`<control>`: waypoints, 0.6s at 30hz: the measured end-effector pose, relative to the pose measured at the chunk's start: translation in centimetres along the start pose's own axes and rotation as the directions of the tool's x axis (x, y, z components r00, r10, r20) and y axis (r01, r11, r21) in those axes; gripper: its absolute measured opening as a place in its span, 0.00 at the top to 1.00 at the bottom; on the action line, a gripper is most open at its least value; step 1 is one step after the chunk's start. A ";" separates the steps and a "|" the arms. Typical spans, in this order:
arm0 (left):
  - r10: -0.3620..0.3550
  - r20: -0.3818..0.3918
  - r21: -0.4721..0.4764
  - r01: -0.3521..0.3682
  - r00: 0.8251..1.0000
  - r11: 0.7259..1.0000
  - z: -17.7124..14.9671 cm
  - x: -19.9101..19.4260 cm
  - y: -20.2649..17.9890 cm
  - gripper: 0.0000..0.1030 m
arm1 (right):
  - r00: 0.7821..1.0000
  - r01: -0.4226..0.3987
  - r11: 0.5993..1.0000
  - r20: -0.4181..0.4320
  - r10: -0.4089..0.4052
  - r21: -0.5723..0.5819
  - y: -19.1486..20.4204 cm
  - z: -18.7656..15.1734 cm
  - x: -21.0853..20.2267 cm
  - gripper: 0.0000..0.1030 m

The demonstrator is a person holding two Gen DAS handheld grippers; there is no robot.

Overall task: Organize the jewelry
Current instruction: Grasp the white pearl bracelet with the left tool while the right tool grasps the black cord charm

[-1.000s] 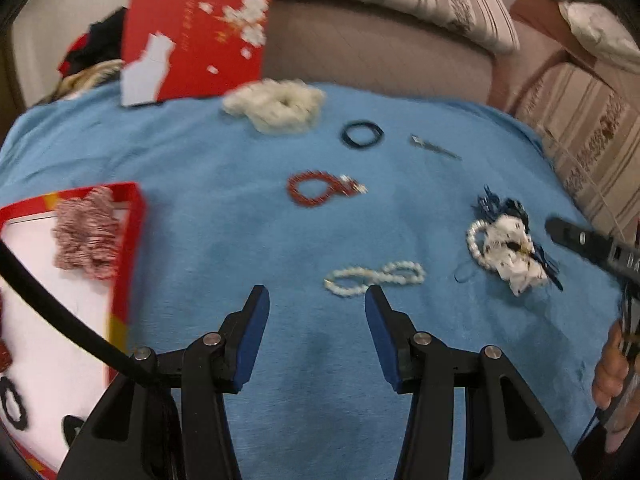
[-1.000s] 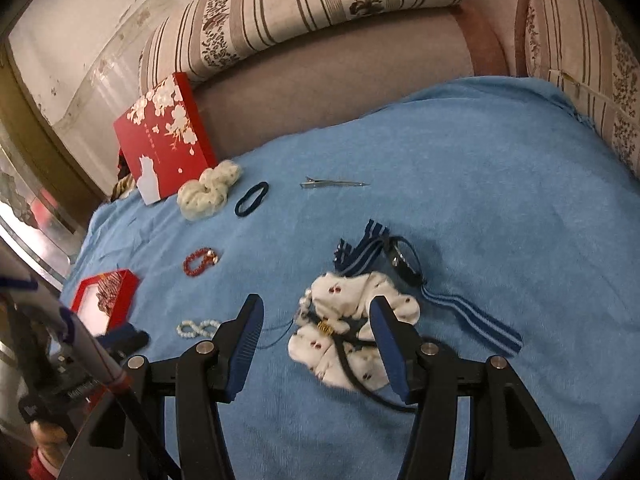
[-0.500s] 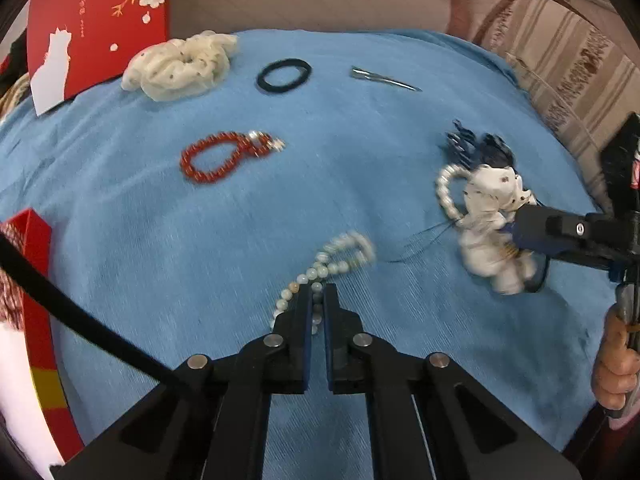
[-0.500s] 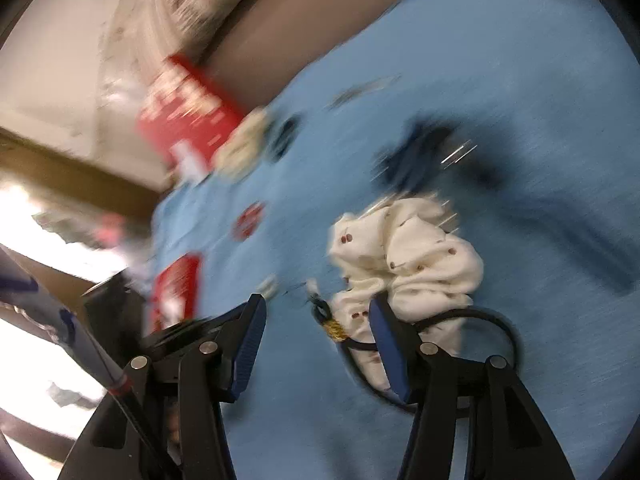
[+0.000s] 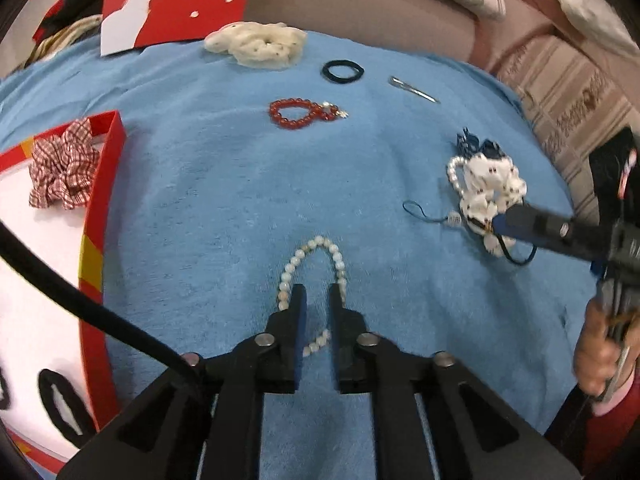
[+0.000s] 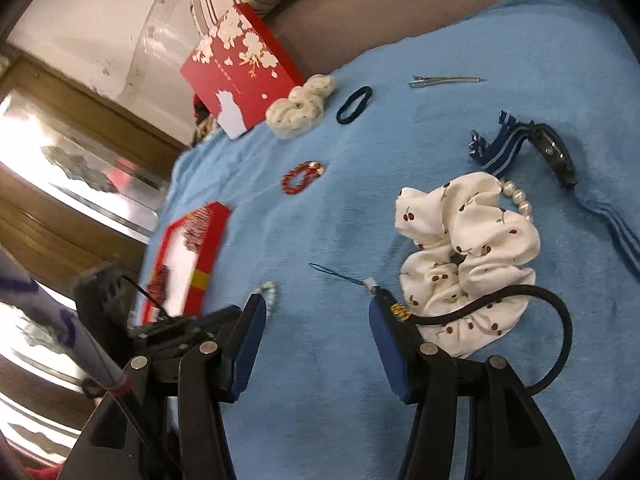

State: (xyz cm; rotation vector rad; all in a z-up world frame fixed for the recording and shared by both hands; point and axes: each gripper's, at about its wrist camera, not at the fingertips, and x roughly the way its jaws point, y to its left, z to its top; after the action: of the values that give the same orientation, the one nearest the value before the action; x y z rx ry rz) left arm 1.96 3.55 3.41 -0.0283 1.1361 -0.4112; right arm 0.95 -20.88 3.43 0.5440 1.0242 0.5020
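Note:
A pale bead bracelet [image 5: 313, 252] lies on the blue towel [image 5: 224, 200]; it also shows in the right wrist view [image 6: 269, 292]. My left gripper [image 5: 316, 296] sits low over its near end, jaws a narrow gap apart, beads passing between and beside the fingers. My right gripper [image 6: 316, 312] is open and empty, its right finger against a black cord [image 6: 520, 300] by the cherry-print scrunchie [image 6: 468, 240]. A red box [image 5: 100, 208] at left holds a checked scrunchie [image 5: 64, 168].
On the towel lie a red bead bracelet [image 5: 300, 114], a black hair tie [image 5: 343, 71], a metal clip [image 5: 414, 89], a cream scrunchie [image 5: 260, 42], a pearl bracelet [image 6: 518, 200] and a watch with striped strap [image 6: 554, 154]. A red lid [image 6: 236, 80] leans on the sofa.
My left gripper shut onto the pale bracelet, dragged one end toward me, and now stands slightly parted. My right gripper swung left beside the cherry scrunchie, staying open.

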 end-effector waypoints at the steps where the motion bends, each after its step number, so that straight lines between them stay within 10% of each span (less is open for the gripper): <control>1: -0.005 0.011 -0.006 0.005 1.000 1.000 0.0 0.1 0.1 0.72 | 1.000 0.026 1.000 -0.007 -0.026 -0.017 -0.1 0.0 0.2 0.43; 8: -0.006 0.025 0.034 0.005 1.000 0.999 -0.4 1.5 -0.4 0.60 | 0.981 0.190 0.971 0.000 -0.192 -0.145 0.6 0.0 2.0 0.43; 18: 0.034 0.047 0.085 -0.038 0.998 0.996 -0.3 2.0 -1.4 0.70 | 0.966 0.258 0.942 0.037 -0.256 -0.214 0.8 0.2 3.5 0.43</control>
State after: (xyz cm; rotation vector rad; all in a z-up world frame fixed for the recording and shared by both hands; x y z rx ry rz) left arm 1.97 1.69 1.87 0.0583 1.0719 -0.4247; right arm 2.50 -18.09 1.70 0.2130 1.0000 0.3724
